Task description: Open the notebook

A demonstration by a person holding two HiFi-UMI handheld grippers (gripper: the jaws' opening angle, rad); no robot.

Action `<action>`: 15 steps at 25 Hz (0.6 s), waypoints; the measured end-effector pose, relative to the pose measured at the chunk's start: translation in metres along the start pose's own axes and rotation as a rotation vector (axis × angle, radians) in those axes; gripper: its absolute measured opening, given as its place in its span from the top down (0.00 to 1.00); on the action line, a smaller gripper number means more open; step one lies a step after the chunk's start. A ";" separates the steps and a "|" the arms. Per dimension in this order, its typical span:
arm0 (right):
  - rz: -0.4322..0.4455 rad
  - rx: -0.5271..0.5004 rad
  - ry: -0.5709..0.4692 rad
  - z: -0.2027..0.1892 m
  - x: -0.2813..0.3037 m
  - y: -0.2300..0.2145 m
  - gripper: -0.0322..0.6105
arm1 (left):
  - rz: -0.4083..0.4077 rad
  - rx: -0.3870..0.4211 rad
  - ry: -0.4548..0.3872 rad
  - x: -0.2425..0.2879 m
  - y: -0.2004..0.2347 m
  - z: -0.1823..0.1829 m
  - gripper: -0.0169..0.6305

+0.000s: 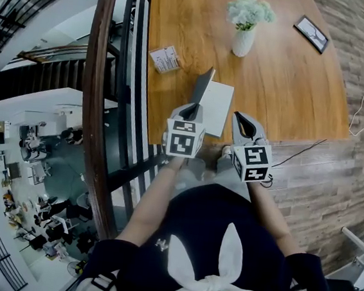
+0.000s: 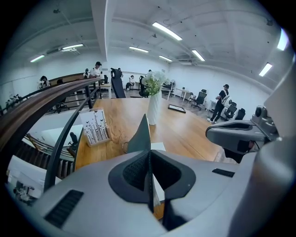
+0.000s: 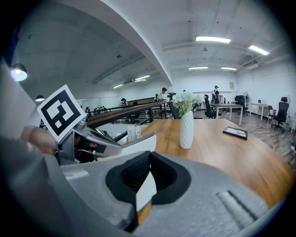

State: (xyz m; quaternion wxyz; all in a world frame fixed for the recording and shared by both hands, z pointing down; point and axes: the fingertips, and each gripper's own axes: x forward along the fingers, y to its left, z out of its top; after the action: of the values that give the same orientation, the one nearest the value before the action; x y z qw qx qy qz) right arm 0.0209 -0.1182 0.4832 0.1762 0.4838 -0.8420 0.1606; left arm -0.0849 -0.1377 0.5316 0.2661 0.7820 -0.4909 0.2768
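Near the front edge of the wooden table [image 1: 285, 88], the notebook [image 1: 216, 106] lies with its white page up and its grey cover [image 2: 141, 134] raised steeply off the page. The left gripper [image 1: 191, 110] pinches that cover: its jaws are pressed together on the thin sheet, which stands up out of the seam between the pads. The right gripper [image 1: 241, 119] sits just beside it, at the notebook's right corner by the table edge. Its jaws meet at the tips. A white page corner shows in the slit behind them, with wood below; I cannot tell whether the page is pinched. Farther back on the table stand a white vase [image 1: 243, 41] of pale flowers, a small card stand [image 1: 164, 59] to the left and a dark frame [image 1: 311, 34] lying flat to the right. A wooden railing [image 1: 96, 100] runs along the table's left side.
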 end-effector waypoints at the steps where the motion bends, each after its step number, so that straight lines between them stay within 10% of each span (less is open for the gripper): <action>1: 0.002 -0.001 -0.001 0.001 0.000 0.001 0.95 | 0.002 -0.003 -0.001 -0.001 0.002 0.001 0.92; 15: 0.021 -0.007 -0.002 0.006 0.007 0.009 0.95 | 0.038 -0.051 -0.016 -0.011 0.027 0.006 0.92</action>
State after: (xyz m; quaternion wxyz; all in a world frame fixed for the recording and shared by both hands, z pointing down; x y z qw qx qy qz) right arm 0.0088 -0.1221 0.4805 0.1757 0.4745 -0.8478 0.1589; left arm -0.1125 -0.1448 0.5233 0.2768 0.7675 -0.5149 0.2629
